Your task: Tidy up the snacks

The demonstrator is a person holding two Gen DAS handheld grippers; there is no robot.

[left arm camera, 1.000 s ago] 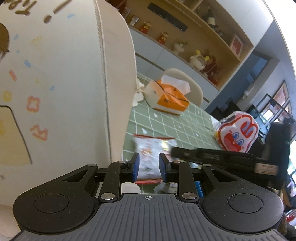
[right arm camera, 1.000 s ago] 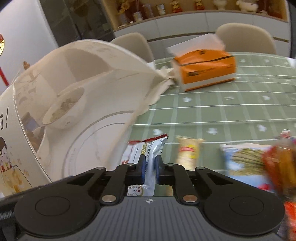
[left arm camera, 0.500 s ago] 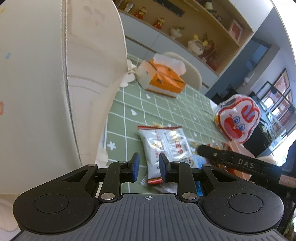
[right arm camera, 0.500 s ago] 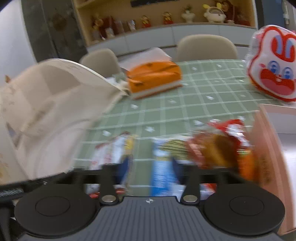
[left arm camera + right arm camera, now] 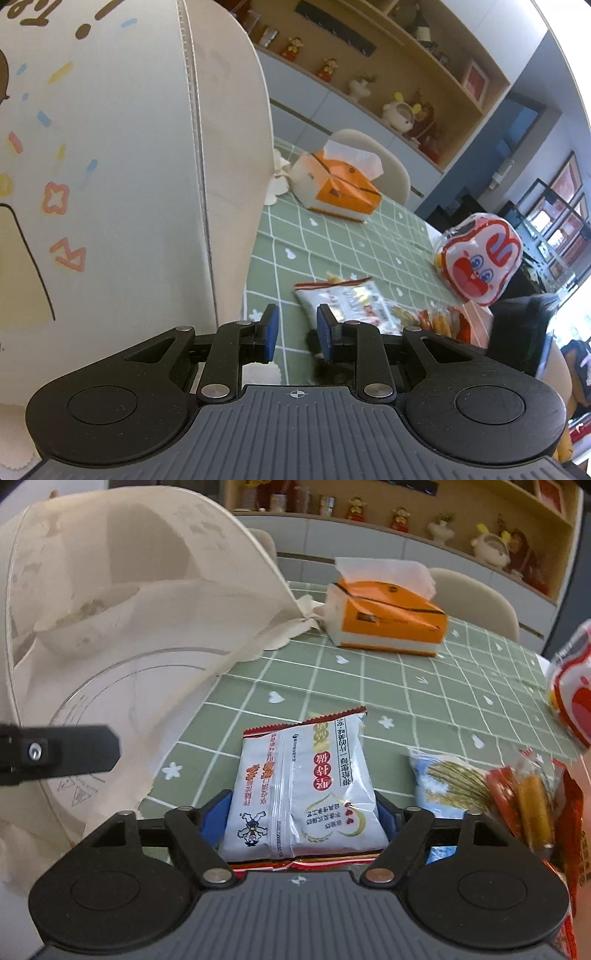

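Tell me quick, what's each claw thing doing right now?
Left gripper: open, nothing between its fingers.
Right gripper: open wide around the white snack packet, not yet clamped.

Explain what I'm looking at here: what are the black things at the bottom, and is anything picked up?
Each picture comes from a camera on a hand-held claw, looking along its two blue-tipped fingers. In the left view, the left claw is partly open and empty, beside a big cream paper bag. In the right view, the right claw is wide open with a white snack packet lying between its fingers, apparently not squeezed yet. On the green checked tablecloth also sit an orange tissue box, a blue packet, orange-red snacks and a rabbit-face bag.
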